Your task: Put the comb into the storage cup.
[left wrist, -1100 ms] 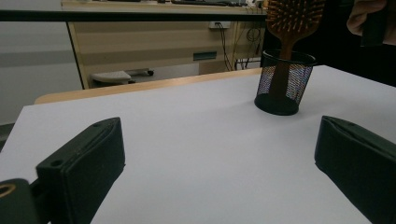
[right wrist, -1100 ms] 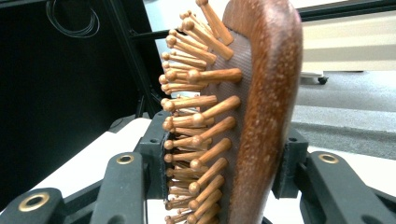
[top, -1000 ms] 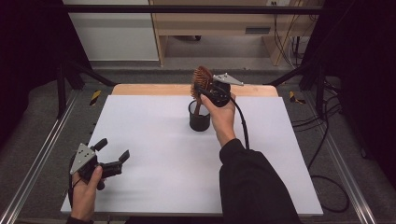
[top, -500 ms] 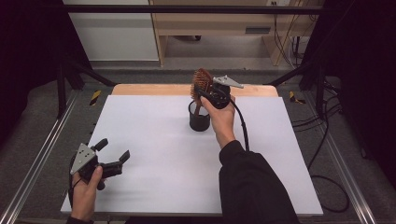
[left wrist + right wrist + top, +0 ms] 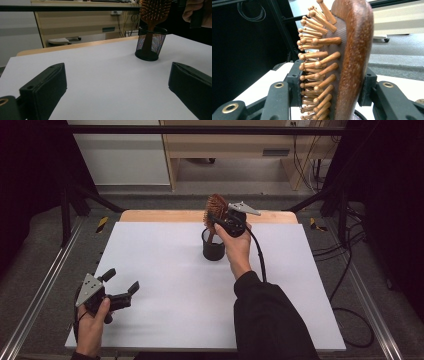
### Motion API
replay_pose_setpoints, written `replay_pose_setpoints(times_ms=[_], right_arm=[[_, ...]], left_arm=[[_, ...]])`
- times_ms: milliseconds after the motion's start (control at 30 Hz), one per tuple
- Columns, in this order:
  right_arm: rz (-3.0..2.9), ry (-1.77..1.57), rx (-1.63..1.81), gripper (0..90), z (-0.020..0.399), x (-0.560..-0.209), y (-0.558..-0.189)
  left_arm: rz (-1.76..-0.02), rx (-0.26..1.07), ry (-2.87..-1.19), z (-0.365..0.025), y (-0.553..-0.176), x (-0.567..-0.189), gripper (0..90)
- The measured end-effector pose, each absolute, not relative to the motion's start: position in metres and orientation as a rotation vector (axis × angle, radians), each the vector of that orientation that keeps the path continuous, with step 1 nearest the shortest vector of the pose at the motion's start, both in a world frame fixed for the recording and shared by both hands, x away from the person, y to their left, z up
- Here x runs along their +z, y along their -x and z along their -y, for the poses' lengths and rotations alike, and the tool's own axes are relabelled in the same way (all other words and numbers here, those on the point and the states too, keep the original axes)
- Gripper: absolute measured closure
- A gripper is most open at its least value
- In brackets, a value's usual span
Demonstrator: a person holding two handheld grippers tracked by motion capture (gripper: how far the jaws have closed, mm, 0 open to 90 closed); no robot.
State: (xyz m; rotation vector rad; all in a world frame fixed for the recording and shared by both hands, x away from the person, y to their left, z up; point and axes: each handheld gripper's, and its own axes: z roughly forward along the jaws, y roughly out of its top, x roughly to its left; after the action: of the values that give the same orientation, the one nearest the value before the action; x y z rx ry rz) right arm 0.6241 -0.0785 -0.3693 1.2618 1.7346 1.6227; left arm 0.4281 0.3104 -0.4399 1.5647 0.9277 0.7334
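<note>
While the right claw (image 5: 223,221) pinches the head of the wooden hairbrush (image 5: 216,209), the brush stands upright with its handle down inside the black mesh cup (image 5: 213,245) at the far middle of the white surface (image 5: 165,270). The right gripper view shows one jaw on the bristle side and the other on the smooth back, pads pressing. Whether the handle rests on the cup's bottom can't be told; the mesh shows it reaching low in the left gripper view. Judgement: the brush is either nearly stowed or just about to be lifted out, and the frames don't settle which. If stowing, what's left is letting go and backing off. The left claw (image 5: 121,286) sits near the front left corner of the surface, jaws spread, empty, well apart from the cup.
</note>
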Motion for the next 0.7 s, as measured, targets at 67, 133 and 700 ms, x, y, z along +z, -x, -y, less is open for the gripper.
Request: replay_pose_setpoints(times_ms=[67, 133, 700], right_arm=[[-1.736, -1.264, 1.621, 50.6, 0.0777, -0.3701, -0.6244], [-1.735, -1.261, 1.62, 50.6, 0.0773, -0.371, -0.6247], [-1.779, -1.241, 1.581, 49.3, 0.0801, -0.3687, -0.6254]], left_arm=[[-0.925, 0.734, -1.564, -0.3104, -0.4278, -0.4398, 1.8], [-0.927, 0.733, -1.564, -0.3107, -0.4279, -0.4397, 1.8], [-0.921, 0.735, -1.572, -0.3088, -0.4278, -0.4402, 1.9]])
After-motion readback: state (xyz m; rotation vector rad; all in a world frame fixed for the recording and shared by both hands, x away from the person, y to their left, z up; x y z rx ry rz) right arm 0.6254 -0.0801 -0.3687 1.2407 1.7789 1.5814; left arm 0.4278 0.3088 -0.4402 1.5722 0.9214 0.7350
